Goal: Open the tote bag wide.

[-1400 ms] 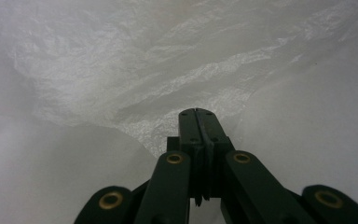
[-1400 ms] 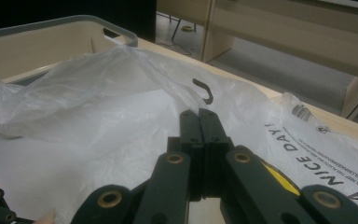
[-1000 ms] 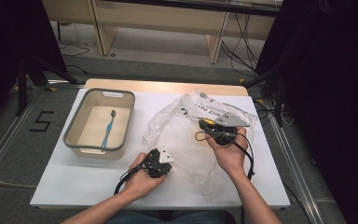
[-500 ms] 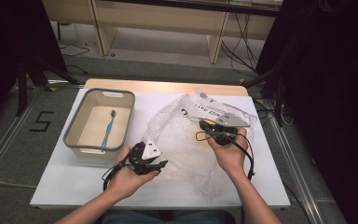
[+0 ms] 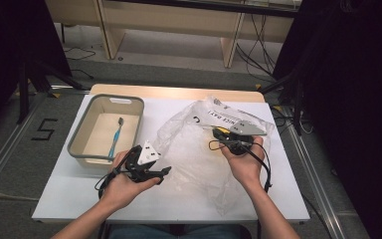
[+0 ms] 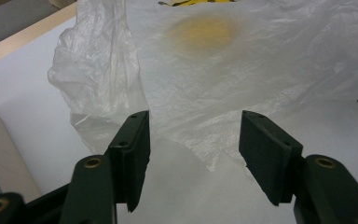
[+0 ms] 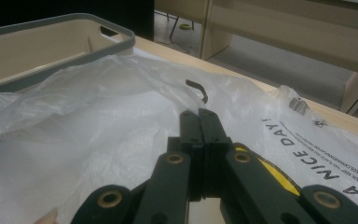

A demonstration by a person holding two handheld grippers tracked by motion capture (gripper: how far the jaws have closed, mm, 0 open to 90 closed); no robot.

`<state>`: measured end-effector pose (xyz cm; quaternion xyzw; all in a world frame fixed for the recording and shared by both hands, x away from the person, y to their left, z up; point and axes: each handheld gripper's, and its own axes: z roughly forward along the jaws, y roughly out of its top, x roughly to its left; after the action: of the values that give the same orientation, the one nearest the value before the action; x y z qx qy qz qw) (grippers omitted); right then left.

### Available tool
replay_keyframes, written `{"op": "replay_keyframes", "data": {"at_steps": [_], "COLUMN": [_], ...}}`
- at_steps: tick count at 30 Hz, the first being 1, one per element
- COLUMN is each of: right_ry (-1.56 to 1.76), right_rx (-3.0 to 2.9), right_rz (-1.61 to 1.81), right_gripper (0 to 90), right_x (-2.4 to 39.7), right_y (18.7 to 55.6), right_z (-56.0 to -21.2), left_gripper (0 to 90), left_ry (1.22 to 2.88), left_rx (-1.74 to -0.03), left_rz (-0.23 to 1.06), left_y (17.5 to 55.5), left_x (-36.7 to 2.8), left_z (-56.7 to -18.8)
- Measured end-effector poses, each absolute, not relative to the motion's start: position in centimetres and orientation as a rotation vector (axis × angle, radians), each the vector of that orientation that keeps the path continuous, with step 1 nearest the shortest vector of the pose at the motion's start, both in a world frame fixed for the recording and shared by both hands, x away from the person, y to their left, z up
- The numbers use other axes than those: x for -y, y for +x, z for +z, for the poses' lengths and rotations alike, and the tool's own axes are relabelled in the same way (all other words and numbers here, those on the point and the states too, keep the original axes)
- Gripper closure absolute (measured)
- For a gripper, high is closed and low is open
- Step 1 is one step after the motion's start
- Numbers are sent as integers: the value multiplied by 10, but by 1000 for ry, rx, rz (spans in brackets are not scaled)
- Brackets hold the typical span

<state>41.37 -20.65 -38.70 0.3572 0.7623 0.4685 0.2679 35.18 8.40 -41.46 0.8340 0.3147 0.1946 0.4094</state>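
plastic bag [image 7: 317,154]: "A NICE DAY!" | floor [image 5: 10,149]: taped mark reading "5"

- White table [image 5: 278,199]: a rectangular top with a pale wooden strip [image 5: 179,92] along its 12 o'clock edge.
- Grey floor [image 5: 10,164]: a black numeral "5" [image 5: 44,129] marked at 9 o'clock of the table.
- Metal floor rail [image 5: 323,199]: runs along the table's 3 o'clock side.
- Wooden bench [image 5: 179,20]: light-coloured legs at 12 o'clock, with cables [image 5: 251,55] on the floor beneath it.
- Dark curtains [image 5: 348,74]: hang at 3 o'clock and 9 o'clock.
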Motion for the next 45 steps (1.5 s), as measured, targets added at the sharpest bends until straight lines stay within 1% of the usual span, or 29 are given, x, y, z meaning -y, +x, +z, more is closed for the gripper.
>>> {"op": "replay_keyframes", "data": {"at_steps": [12, 29, 45], "right_ry": [972, 980, 995], "right_rx": [-2060, -2055, -2052], "right_rz": [1266, 1266, 1272], "right_gripper": [900, 900, 900], "right_x": [206, 207, 207], "right_y": [413, 413, 414], "right_z": [-388, -388, -388], "left_gripper": [396, 332, 310], "left_ry": [2076, 2031, 2019], "left_rx": [-816, -901, -943], "left_rz": [503, 524, 534], "left_y": [355, 366, 372], "left_x": [-94, -125, -138], "left_z": [-410, -395, -395]}}
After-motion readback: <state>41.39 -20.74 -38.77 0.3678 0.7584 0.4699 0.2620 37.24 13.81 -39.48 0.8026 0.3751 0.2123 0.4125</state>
